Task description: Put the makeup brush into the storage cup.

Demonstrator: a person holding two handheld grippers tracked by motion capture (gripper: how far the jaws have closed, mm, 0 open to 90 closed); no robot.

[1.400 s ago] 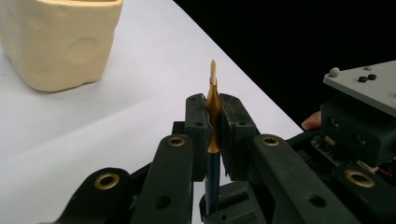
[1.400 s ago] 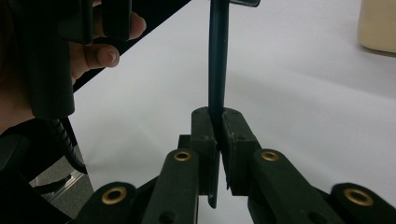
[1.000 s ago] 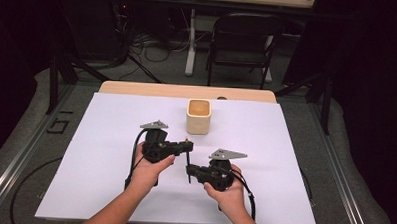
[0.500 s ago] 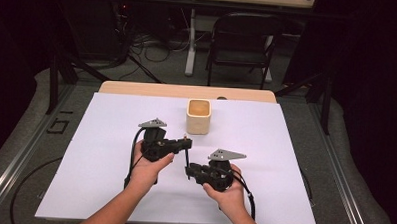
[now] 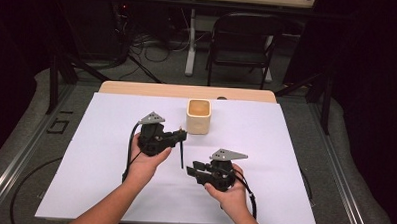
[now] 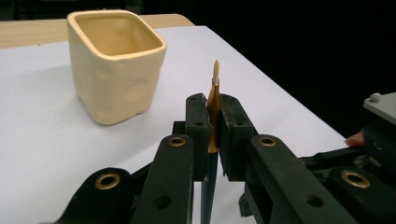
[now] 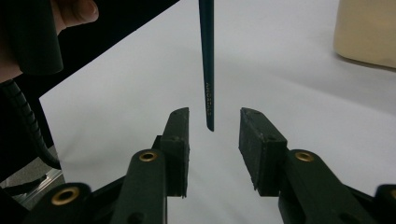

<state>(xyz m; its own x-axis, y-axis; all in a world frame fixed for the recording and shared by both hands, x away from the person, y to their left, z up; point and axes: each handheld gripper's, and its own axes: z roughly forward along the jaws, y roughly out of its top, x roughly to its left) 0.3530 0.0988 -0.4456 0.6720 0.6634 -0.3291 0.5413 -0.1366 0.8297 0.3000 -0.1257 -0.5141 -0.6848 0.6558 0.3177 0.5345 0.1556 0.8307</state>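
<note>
- Cream square cup (image 5: 199, 116) stands upright, mouth up, near the far edge of the white table cover (image 5: 84, 178), about midway along it; wooden table edge (image 5: 137, 88) shows beyond it.
- Folding chair (image 5: 239, 43) stands on the floor past the table, well apart.
- Left gripper (image 5: 178, 135) sits just this side of the cup, jaws pressed onto a paintbrush (image 6: 214, 112) near its gold ferrule.
- Brush long axis upright: pale tip up, dark handle hanging down toward the cover, clear of the cup.
- Right gripper (image 7: 214, 122) jaws spread apart, gripping nothing; handle end (image 7: 208, 109) hangs between them, untouched.
- Nothing lies between brush and cup.
</note>
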